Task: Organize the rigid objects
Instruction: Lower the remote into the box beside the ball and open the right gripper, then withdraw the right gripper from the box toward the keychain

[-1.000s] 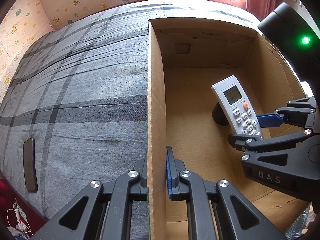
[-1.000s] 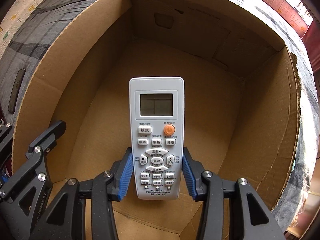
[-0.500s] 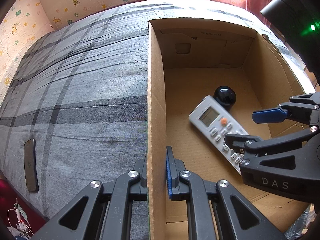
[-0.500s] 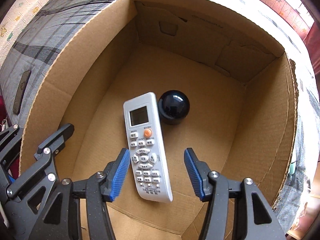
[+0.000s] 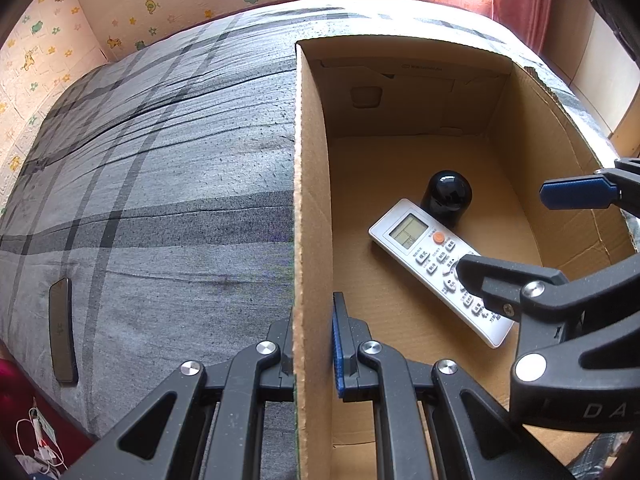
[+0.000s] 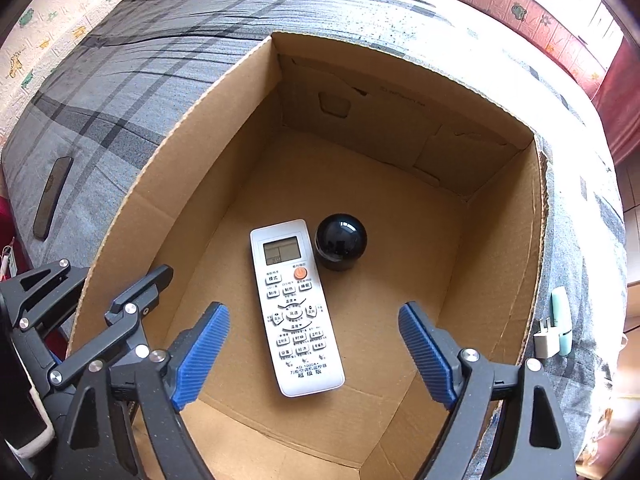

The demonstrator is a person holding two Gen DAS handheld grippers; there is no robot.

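Observation:
A white air-conditioner remote (image 6: 296, 308) lies flat on the floor of the open cardboard box (image 6: 180, 184), buttons up, beside a glossy black domed object (image 6: 340, 246). My right gripper (image 6: 312, 312) hovers above the remote with its jaws opening wide; the blue pads (image 6: 204, 348) touch nothing. In the left wrist view the remote (image 5: 436, 268) and the black dome (image 5: 446, 196) show inside the box, with the right gripper (image 5: 520, 232) over them. My left gripper (image 5: 314, 340) is shut on the box's left wall (image 5: 312, 200).
The box sits on a bed with a grey plaid sheet (image 5: 160, 200). A dark flat phone-like slab (image 5: 62, 330) lies near the bed's left edge. A white plug (image 6: 546, 340) and a mint tube (image 6: 562, 320) lie right of the box.
The right gripper's jaws spread and let the remote go; it dropped flat onto the box floor beside the black dome. The right gripper rose a little. The left gripper stayed clamped.

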